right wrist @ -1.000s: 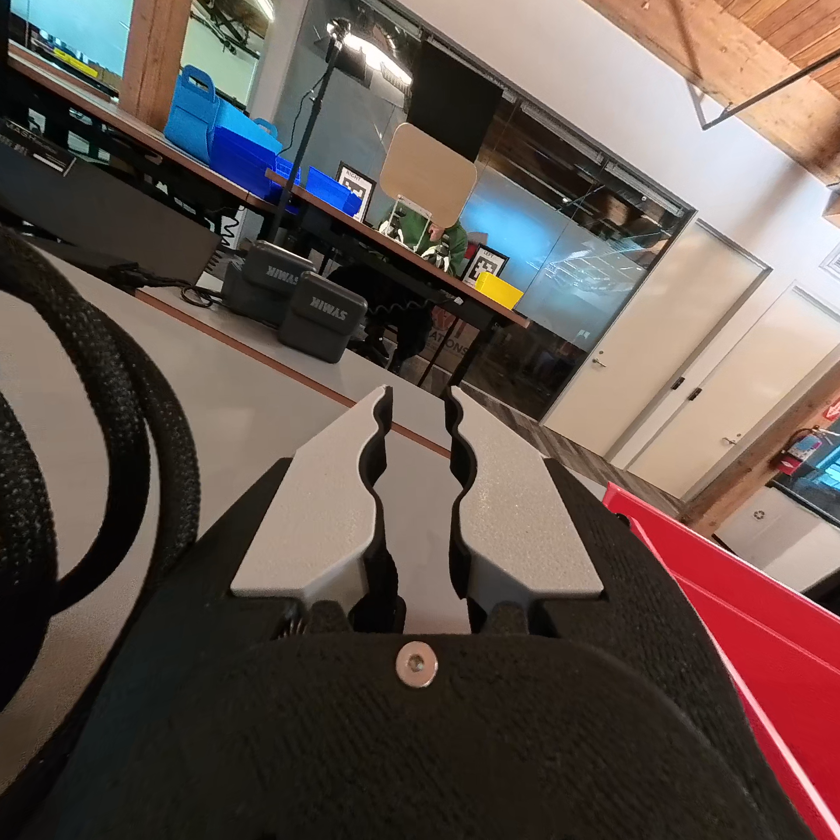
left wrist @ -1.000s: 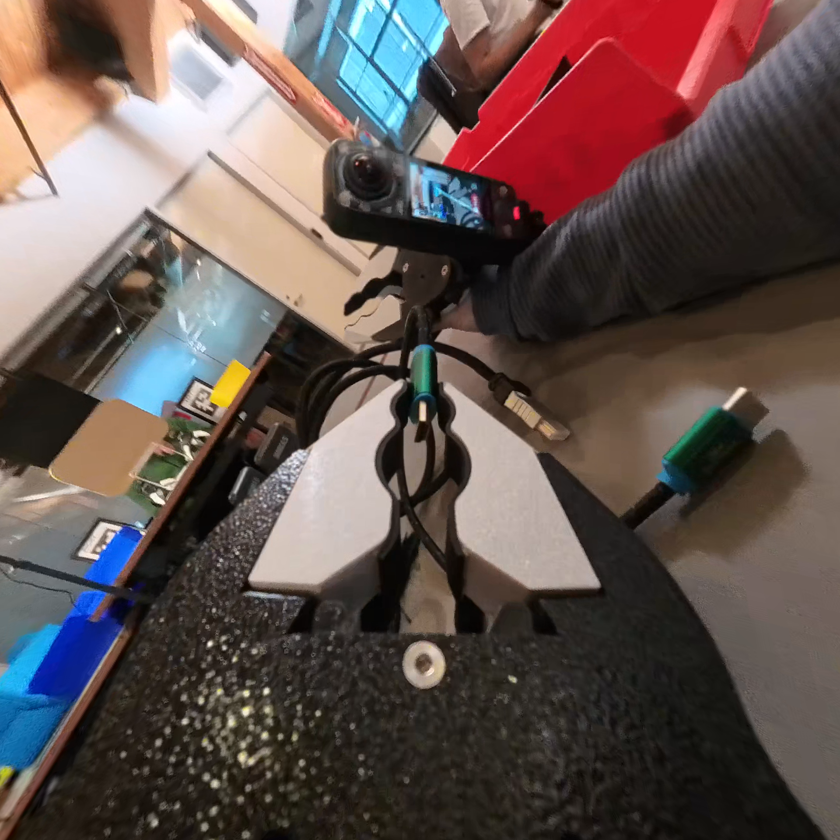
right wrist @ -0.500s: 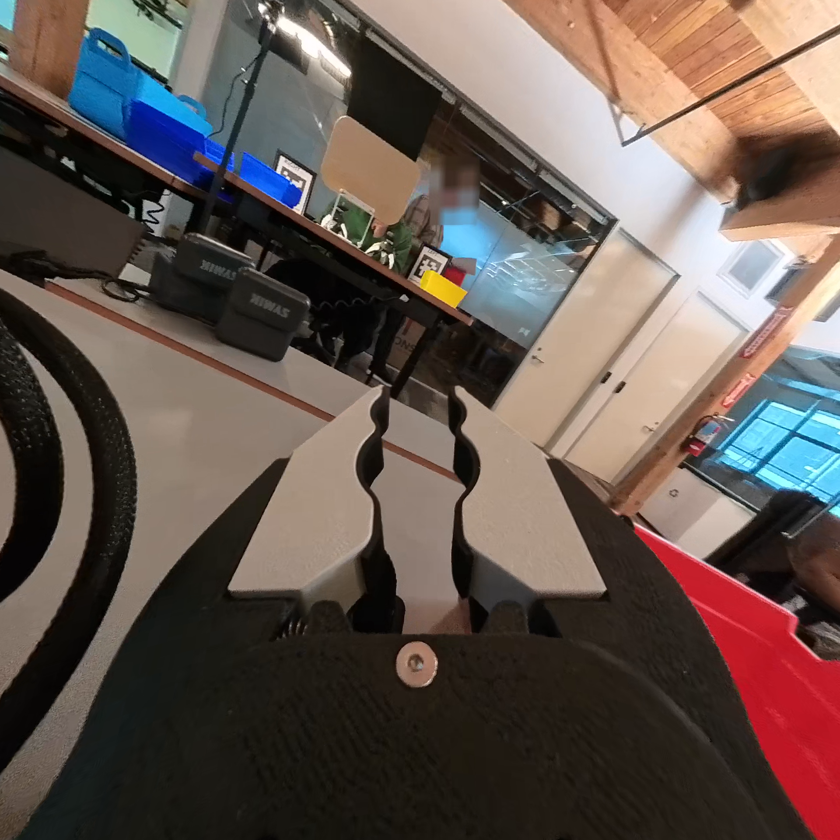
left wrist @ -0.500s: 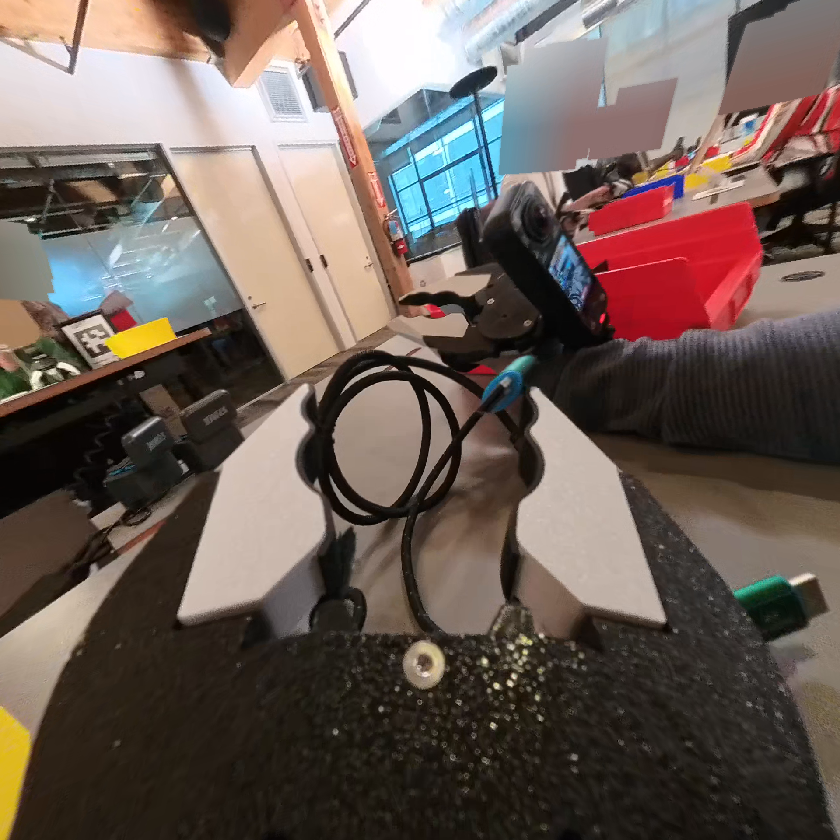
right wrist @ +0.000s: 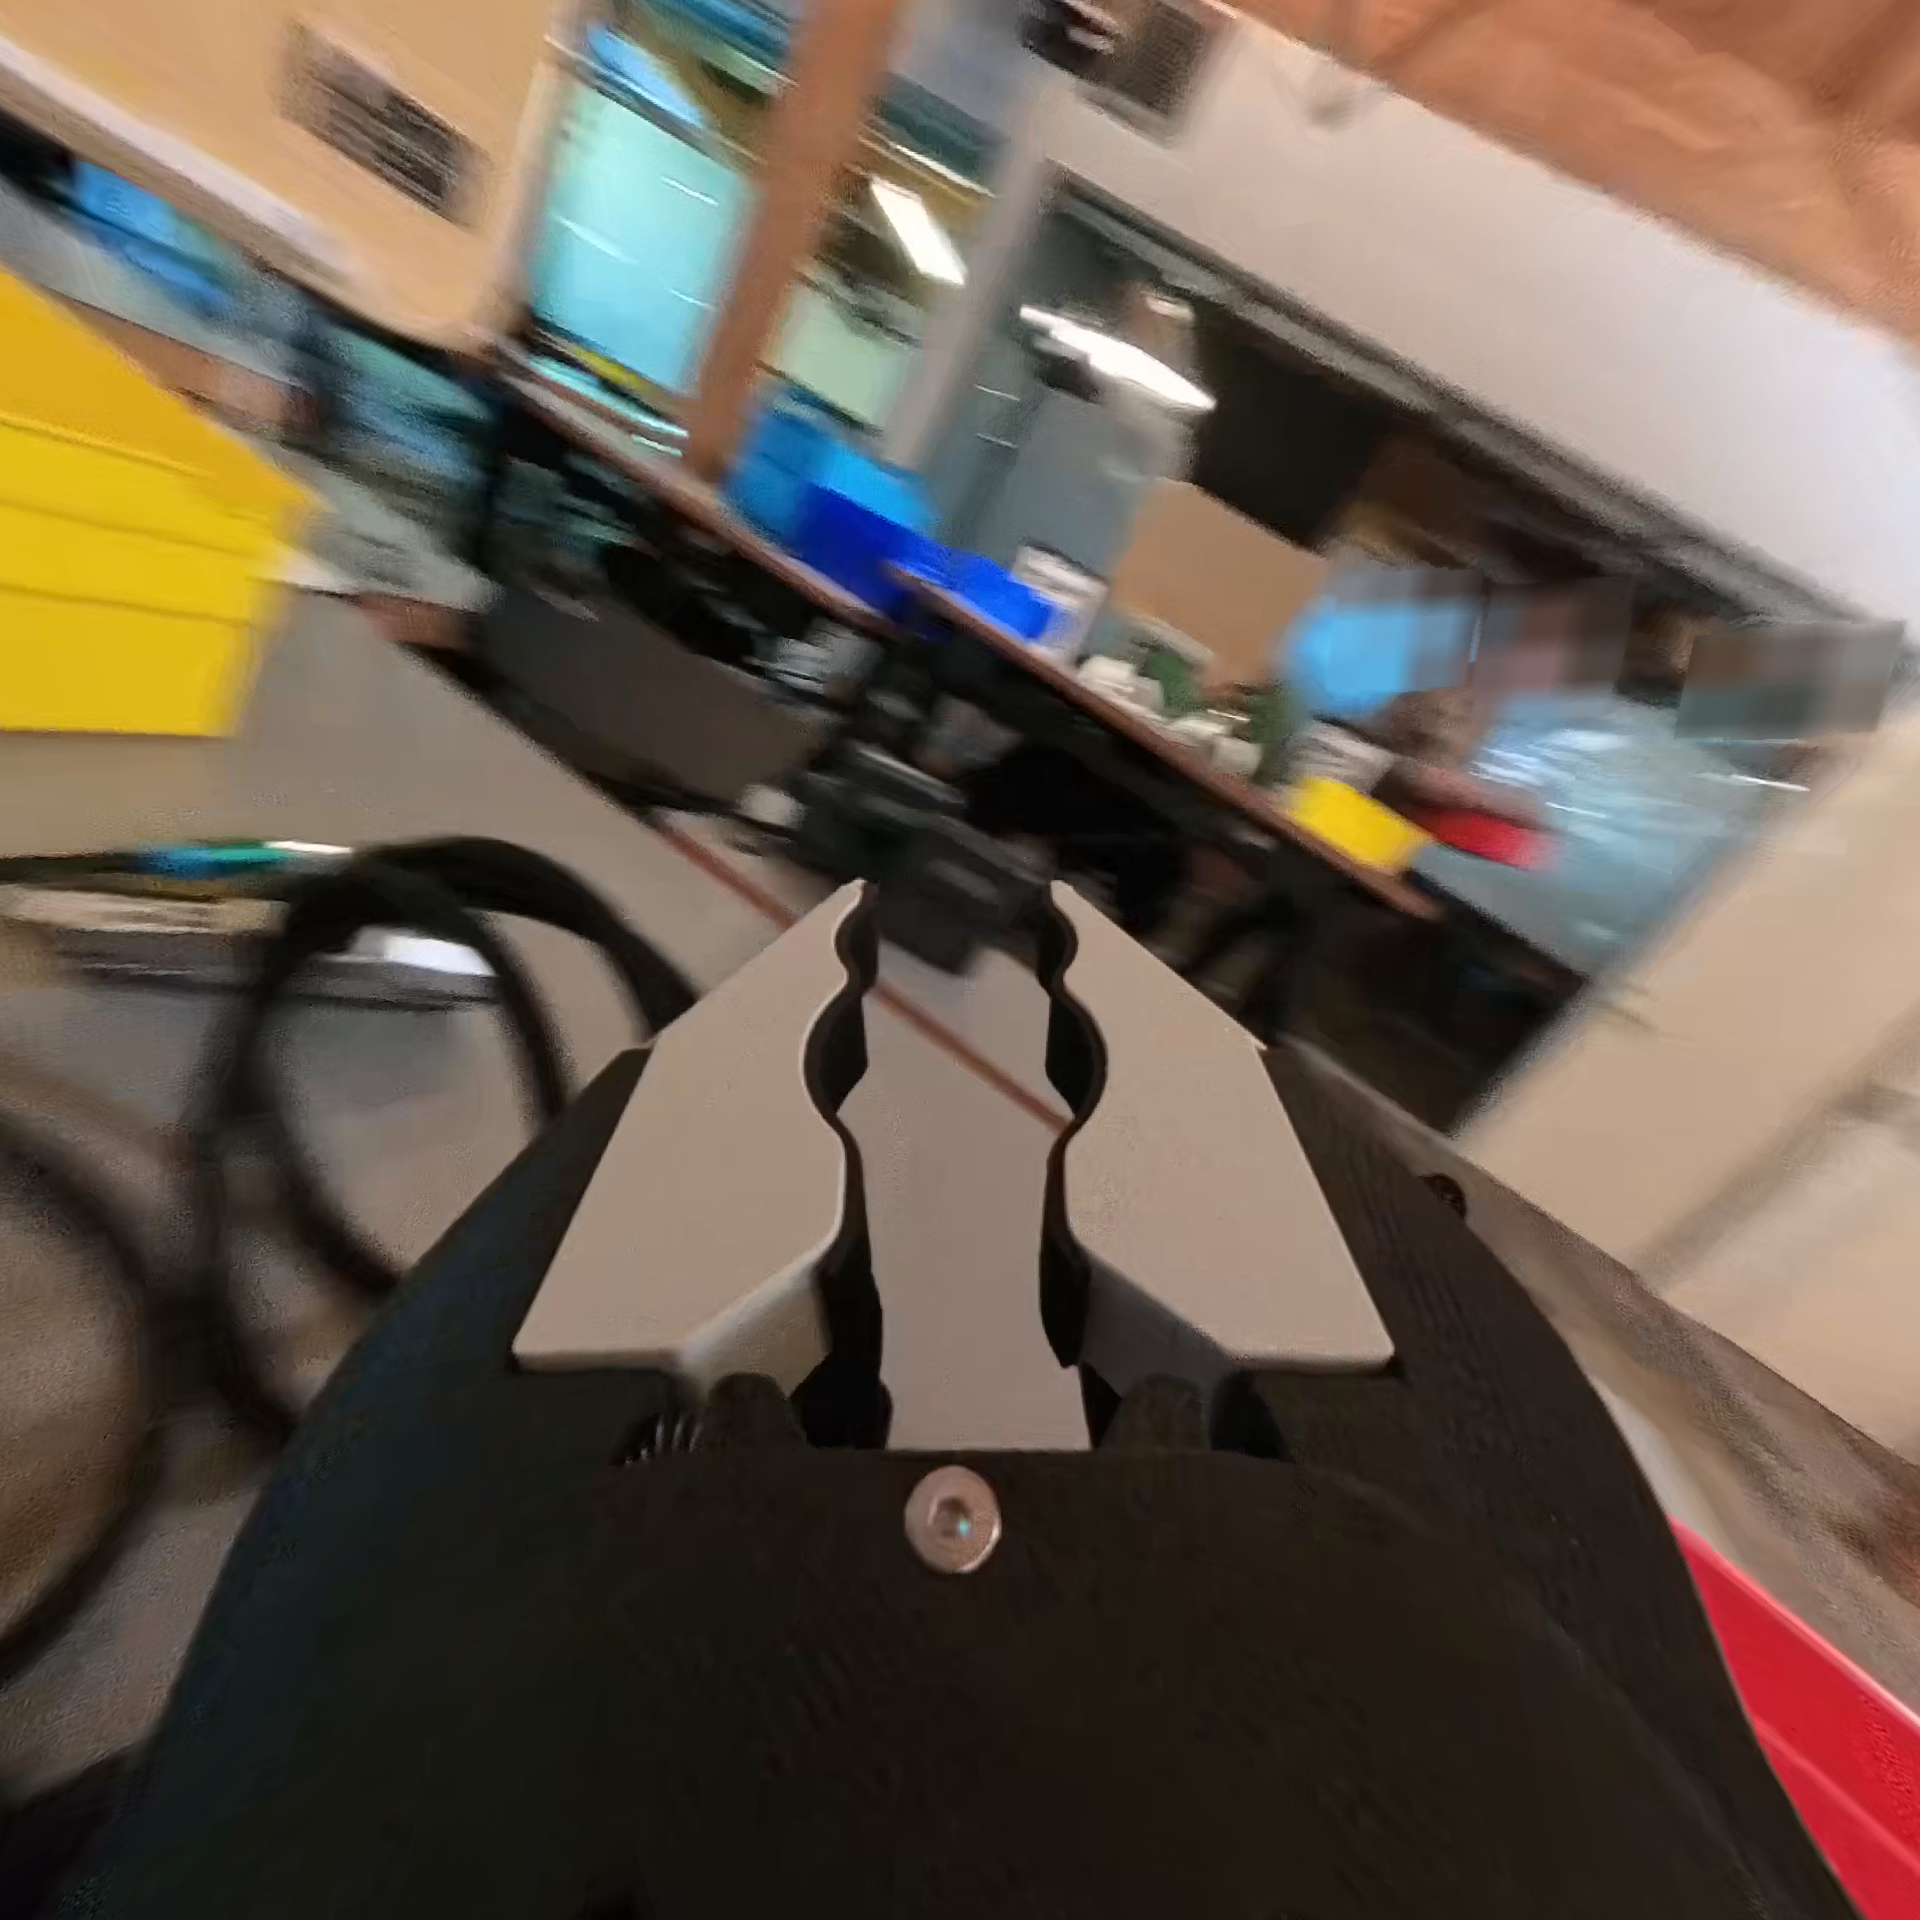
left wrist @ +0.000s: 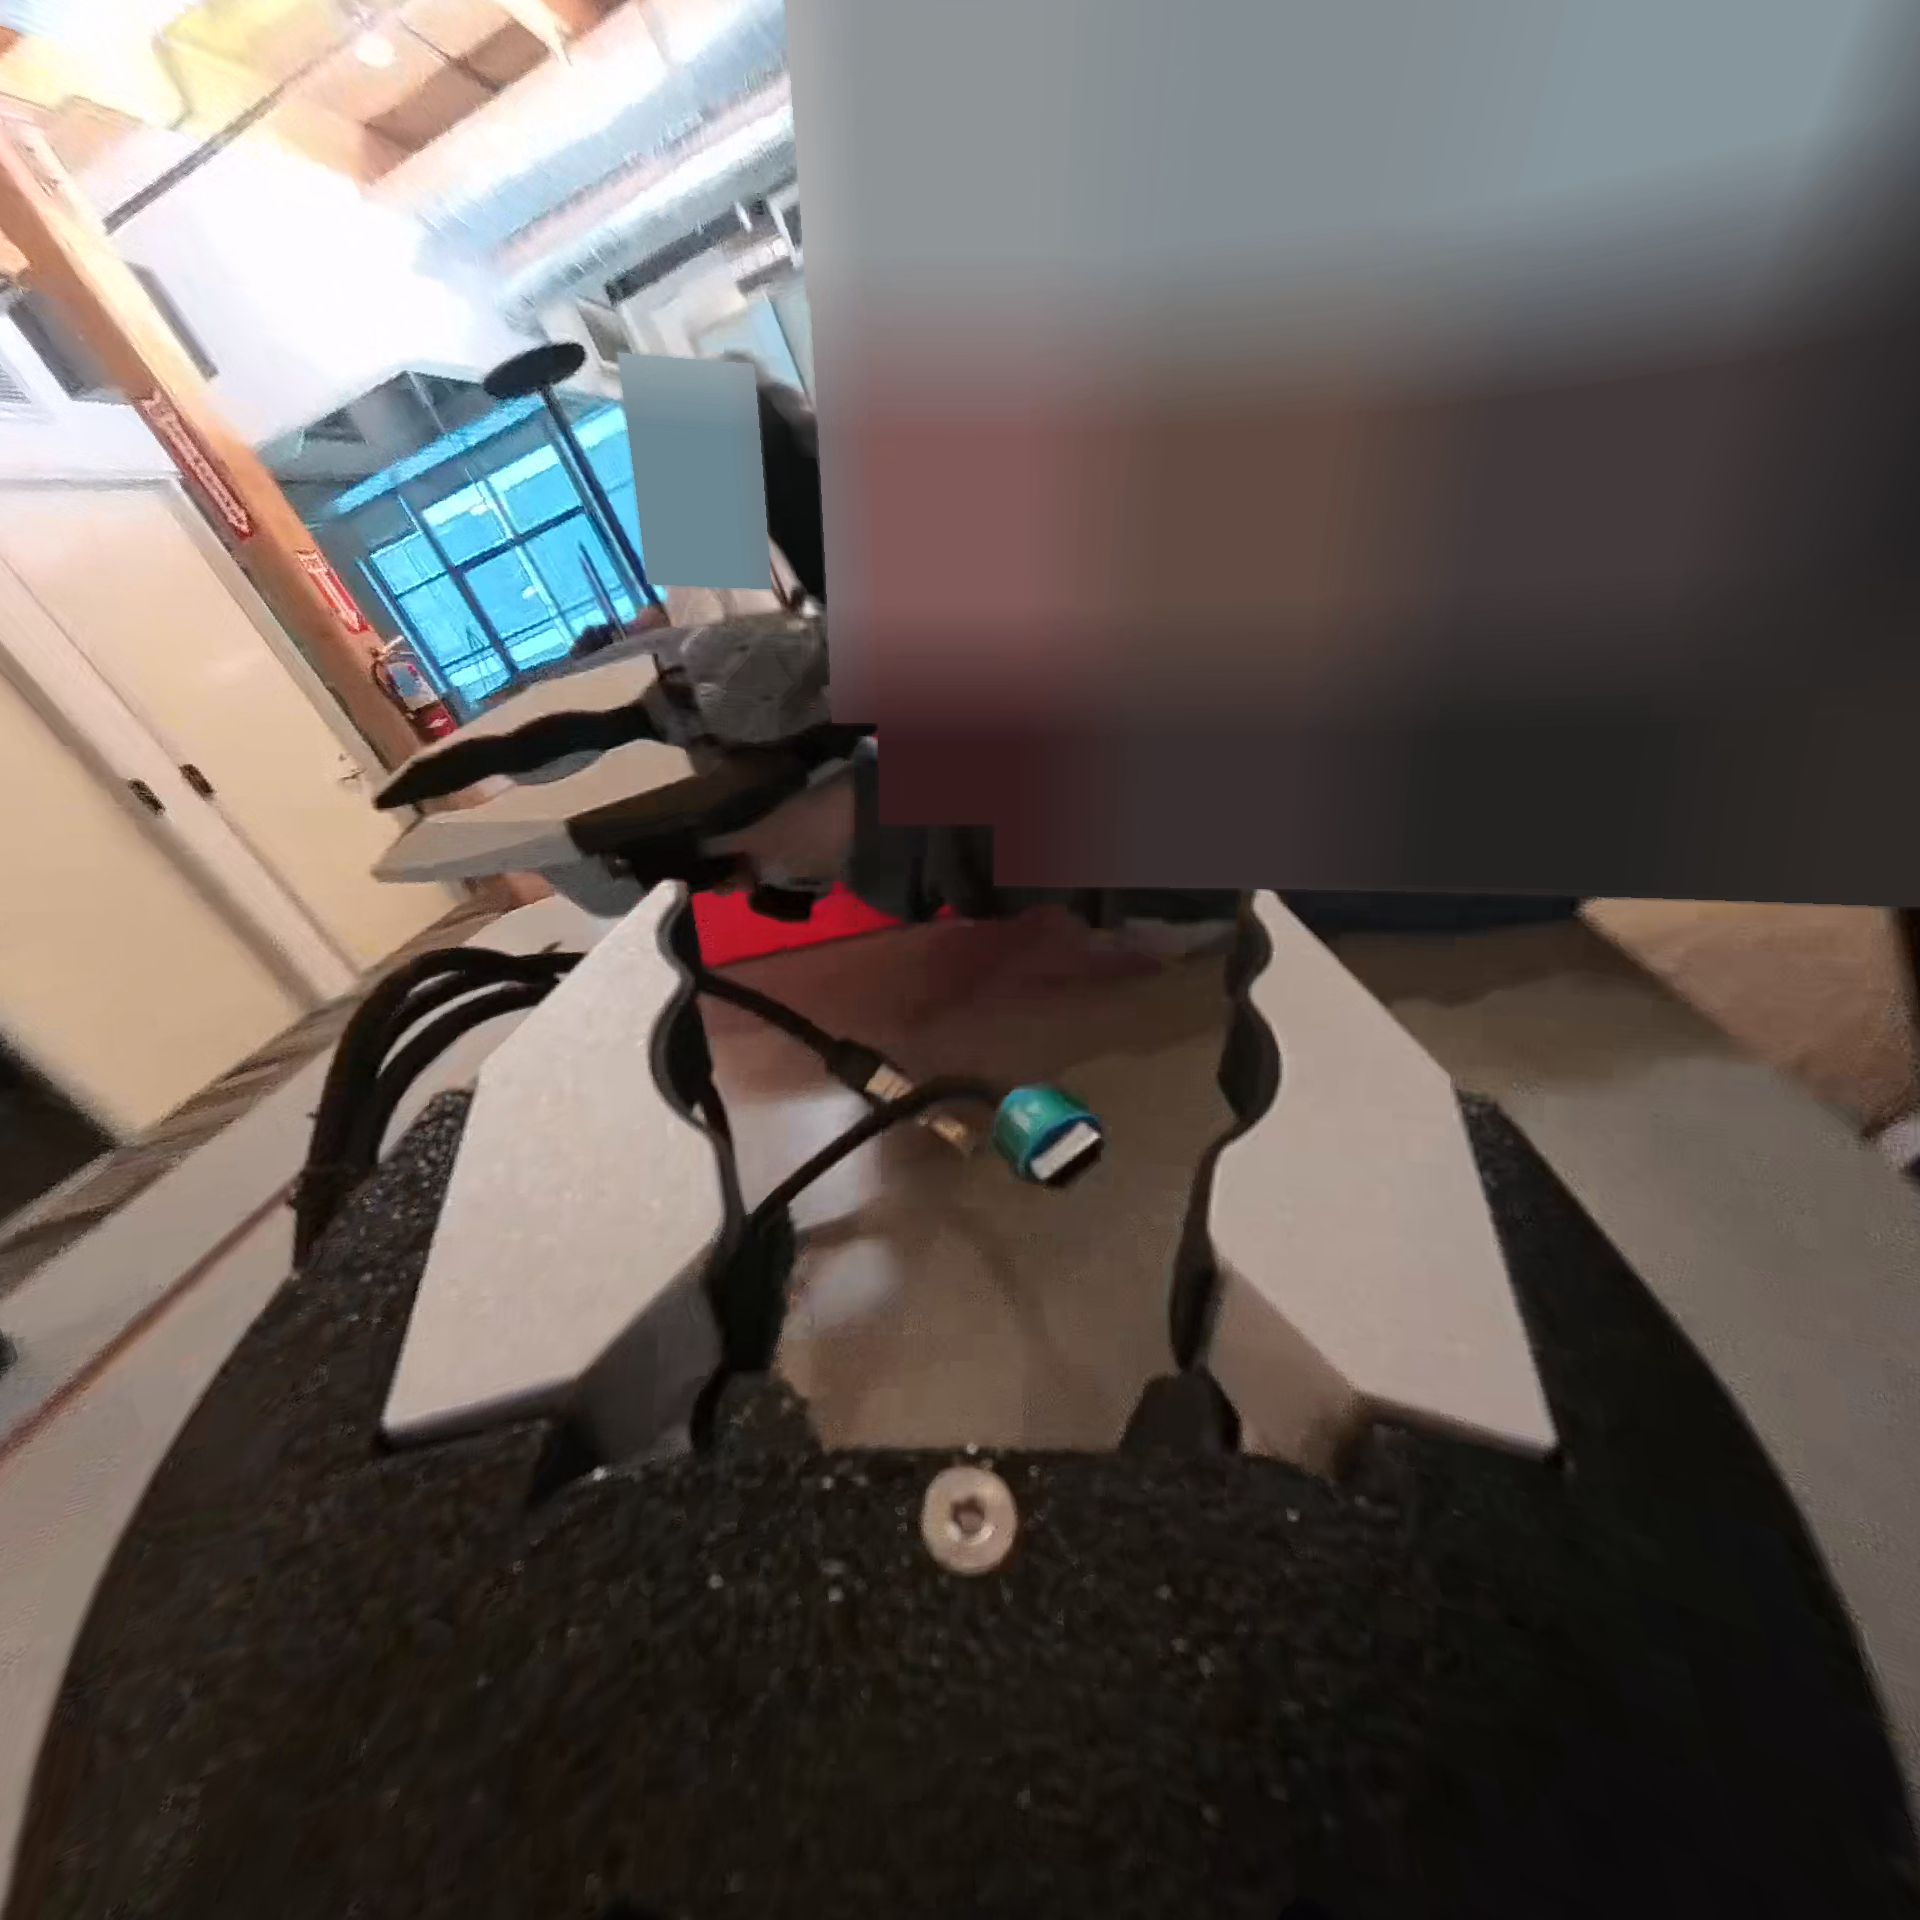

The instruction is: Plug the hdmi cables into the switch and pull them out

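My left gripper (left wrist: pixel 961 914) is open wide and holds nothing. A teal HDMI plug (left wrist: pixel 1044 1138) on a thin black cable (left wrist: pixel 821 1169) sits between the fingers, touching neither pad. A second, black plug with a metal tip (left wrist: pixel 878 1081) lies just behind it on the grey table (left wrist: pixel 1662 1195). My right gripper (right wrist: pixel 956 904) is narrowly open and empty. It also shows in the left wrist view (left wrist: pixel 416 831), raised above the table's far side. The switch is not in view.
Thick black cable coils lie left of both grippers (left wrist: pixel 416 1018) (right wrist: pixel 416 935). A red bin (left wrist: pixel 790 925) (right wrist: pixel 1849 1714) stands near the right gripper. A yellow bin (right wrist: pixel 104 540) is at the far left. The right wrist view is motion-blurred.
My left gripper was shut on the teal plug's cable, then opened wider and let it go. The right gripper has lifted and swung, and its fingers have parted slightly.
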Tool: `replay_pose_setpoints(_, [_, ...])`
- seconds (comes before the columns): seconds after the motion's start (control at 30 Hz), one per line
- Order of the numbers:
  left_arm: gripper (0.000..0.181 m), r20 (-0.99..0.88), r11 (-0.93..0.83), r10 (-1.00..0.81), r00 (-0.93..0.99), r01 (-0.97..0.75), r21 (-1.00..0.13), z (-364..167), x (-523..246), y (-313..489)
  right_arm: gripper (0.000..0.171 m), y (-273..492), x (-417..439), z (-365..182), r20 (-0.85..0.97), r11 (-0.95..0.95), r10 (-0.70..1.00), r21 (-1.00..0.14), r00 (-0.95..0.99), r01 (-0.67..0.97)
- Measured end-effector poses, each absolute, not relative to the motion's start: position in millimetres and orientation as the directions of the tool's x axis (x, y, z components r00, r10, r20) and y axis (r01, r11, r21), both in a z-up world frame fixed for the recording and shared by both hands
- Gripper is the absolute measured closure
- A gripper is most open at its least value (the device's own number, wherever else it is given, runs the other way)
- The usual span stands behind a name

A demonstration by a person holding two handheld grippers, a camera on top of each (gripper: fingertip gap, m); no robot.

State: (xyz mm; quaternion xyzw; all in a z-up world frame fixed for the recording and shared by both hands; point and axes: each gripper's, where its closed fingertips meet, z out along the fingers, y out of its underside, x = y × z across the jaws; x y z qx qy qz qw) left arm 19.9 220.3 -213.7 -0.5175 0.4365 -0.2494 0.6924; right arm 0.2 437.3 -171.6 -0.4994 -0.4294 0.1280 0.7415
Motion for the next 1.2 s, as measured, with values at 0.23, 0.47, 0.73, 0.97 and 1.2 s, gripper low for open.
replay_pose_setpoints(0.23, [0.100, -0.052, 0.247, -0.821, 0.569, 0.271, -0.930, -171.9, -31.7, 231.9, 0.115, 379.9, -29.5, -193.8, 0.238, 0.212, 0.952, -0.966, 0.193, 0.147])
replay_pose_setpoints(0.47, [0.120, 0.012, 0.203, -0.735, 0.678, 0.237, -0.950, -181.6, -48.4, 256.7, 0.131, 384.9, -41.5, -223.9, 0.273, 0.208, 0.941, -0.933, 0.202, 0.295])
replay_pose_setpoints(0.73, [0.146, 0.074, 0.120, -0.584, 0.808, 0.176, -0.977, -197.8, -67.2, 284.8, 0.156, 407.3, -34.4, -222.9, 0.407, 0.272, 0.847, -0.885, 0.343, 0.379])
replay_pose_setpoints(0.97, [0.174, -0.046, 0.117, -0.419, 0.907, 0.004, -0.993, -198.5, -72.8, 302.7, 0.164, 411.4, -20.3, -170.0, 0.543, 0.461, 0.634, -0.837, 0.551, 0.295])
replay_pose_setpoints(1.2, [0.102, 0.418, -0.086, -0.607, 0.675, 0.467, -0.880, -152.1, -66.3, 321.3, 0.165, 368.5, -6.2, -108.7, 0.598, 0.706, 0.482, -0.698, 0.641, 0.120])
